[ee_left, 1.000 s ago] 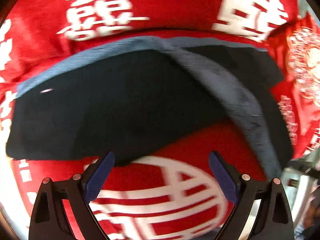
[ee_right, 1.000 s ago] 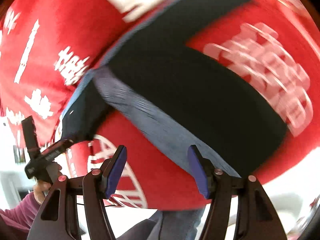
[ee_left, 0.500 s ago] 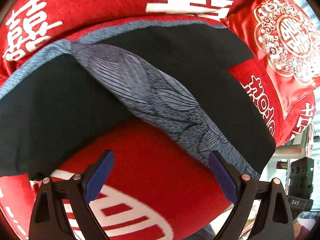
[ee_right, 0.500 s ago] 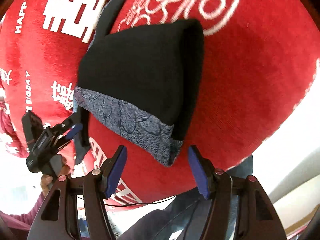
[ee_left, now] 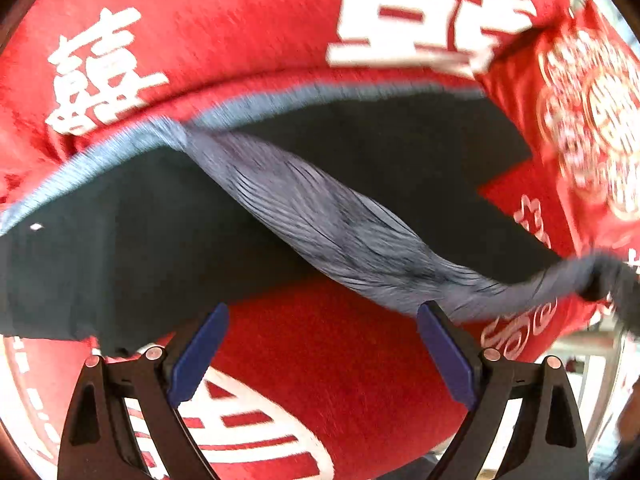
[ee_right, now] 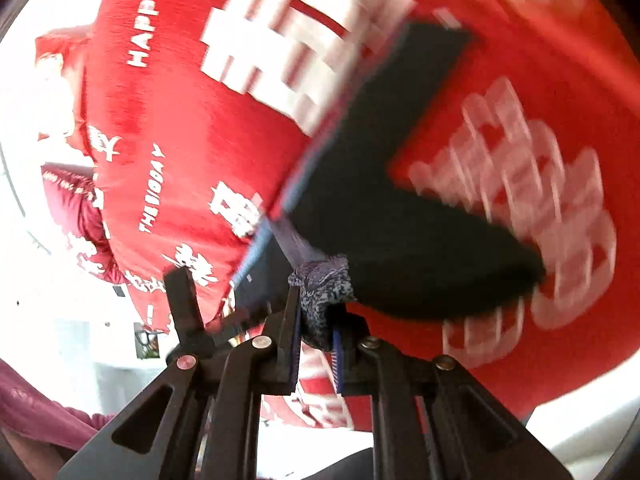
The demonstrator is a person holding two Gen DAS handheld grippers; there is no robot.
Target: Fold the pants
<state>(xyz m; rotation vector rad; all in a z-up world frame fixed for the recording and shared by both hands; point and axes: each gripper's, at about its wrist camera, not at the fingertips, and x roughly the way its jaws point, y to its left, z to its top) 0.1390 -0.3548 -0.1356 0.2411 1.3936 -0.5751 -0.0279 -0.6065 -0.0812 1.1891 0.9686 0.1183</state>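
The pants (ee_left: 132, 240), black with a grey patterned band (ee_left: 340, 232) along the waist, are spread on a red blanket (ee_left: 320, 360) printed with large white characters. In the left wrist view the garment is laid roughly across the frame, one black panel reaching to the left edge and the other running toward the upper right, where a red patterned cushion (ee_left: 592, 120) is seen beside it. The grey band is drawn diagonally from the upper left down to the lower right, where it is pulled into a narrow, blurred twist at the right edge of the frame.

The left hand-held gripper (ee_left: 320, 356) is seen released, its blue-padded fingers (ee_left: 198, 356) set wide apart over the bare blanket, just below the near edge of the black panel; nothing is held between them.

In the right wrist view the right hand-held gripper (ee_right: 316, 336) is clenched on a bunched end of the grey band, which is squeezed between the two pads. From that grip the black cloth is stretched away toward the upper right, with one leg bent off to the right. Much of this view is blurred. The other tool's black frame (ee_right: 188, 312) is visible at the lower left.
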